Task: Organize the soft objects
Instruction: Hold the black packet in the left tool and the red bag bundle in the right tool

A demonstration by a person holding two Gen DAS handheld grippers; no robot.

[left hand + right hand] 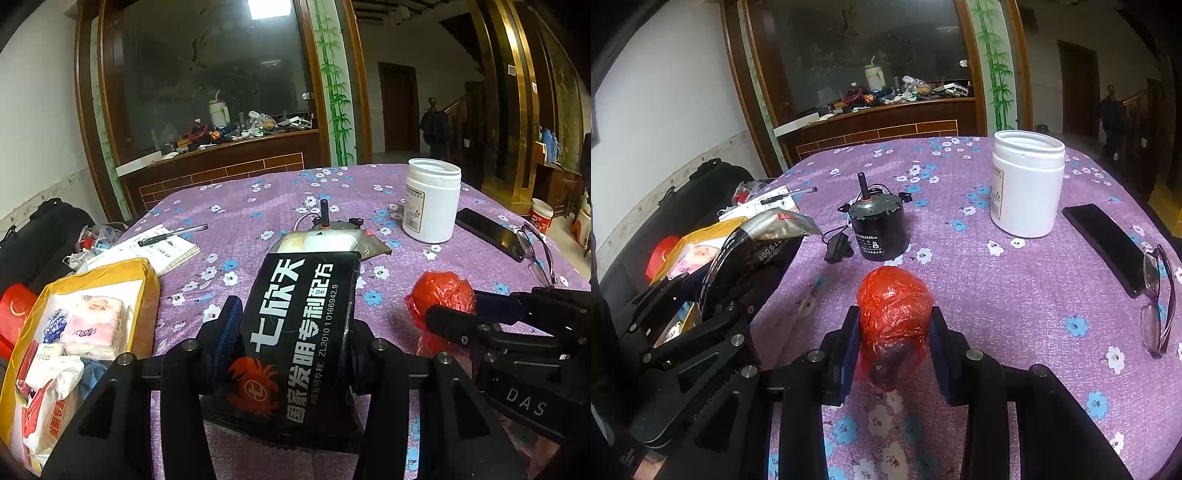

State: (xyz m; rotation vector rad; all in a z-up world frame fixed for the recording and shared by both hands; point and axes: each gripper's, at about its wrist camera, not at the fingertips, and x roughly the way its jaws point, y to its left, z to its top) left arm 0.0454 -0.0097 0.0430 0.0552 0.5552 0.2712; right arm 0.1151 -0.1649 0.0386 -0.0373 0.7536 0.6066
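Over a flowered purple tablecloth [1015,295]: left gripper [291,354] clamped on a black packet [295,343], right gripper [894,347] pinching a red plastic bundle [894,302], both lifted, seemingly bound for the yellow box [144,280] of tissue packs at near left.

Tablecloth [1015,295]: open lane is left between motor [880,229] and jar [1027,188]. Right edge is blocked by phone [1108,247] and glasses [1158,299]. Left edge is taken up by box [144,295], notebook [162,251] and pen [173,234].
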